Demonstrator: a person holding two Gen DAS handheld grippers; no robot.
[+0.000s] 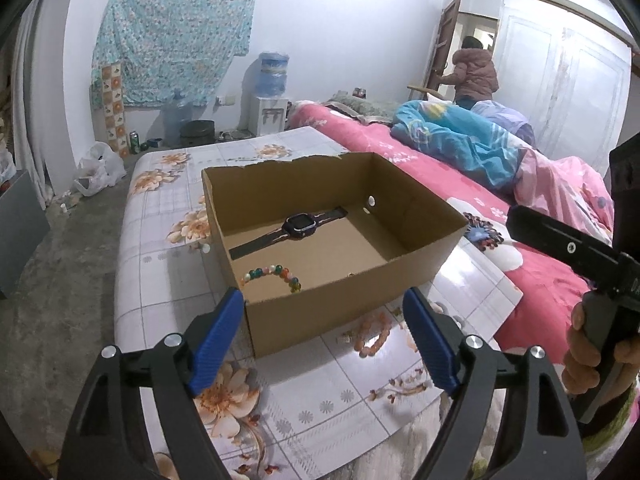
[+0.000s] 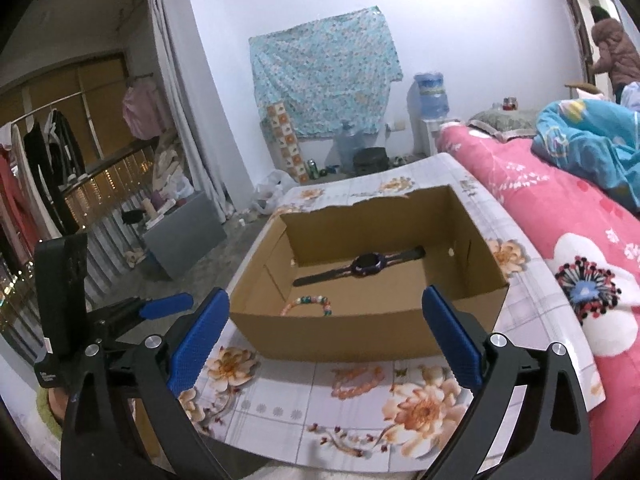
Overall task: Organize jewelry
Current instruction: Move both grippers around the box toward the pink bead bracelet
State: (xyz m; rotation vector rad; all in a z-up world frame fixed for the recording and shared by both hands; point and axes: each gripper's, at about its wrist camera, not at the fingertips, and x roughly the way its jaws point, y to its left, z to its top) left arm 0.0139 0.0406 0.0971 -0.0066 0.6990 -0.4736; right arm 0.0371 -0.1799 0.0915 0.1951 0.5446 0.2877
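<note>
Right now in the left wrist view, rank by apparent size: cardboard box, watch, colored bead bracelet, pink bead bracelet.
1. cardboard box
2. watch
3. colored bead bracelet and pink bead bracelet: look alike; the pink one lies nearer the camera, so unranked.

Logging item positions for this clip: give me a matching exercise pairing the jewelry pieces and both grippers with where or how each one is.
Column one:
1. watch
2. multicoloured bead bracelet
3. peach bead bracelet
4. left gripper

Column two:
A. on the floral tabletop, in front of the cardboard box
B. open, nothing between its fingers
C. flat in the box, toward its far wall
D. in the box, near its front wall

Pairs: 1-C, 2-D, 3-A, 4-B. The right gripper also matches B.
</note>
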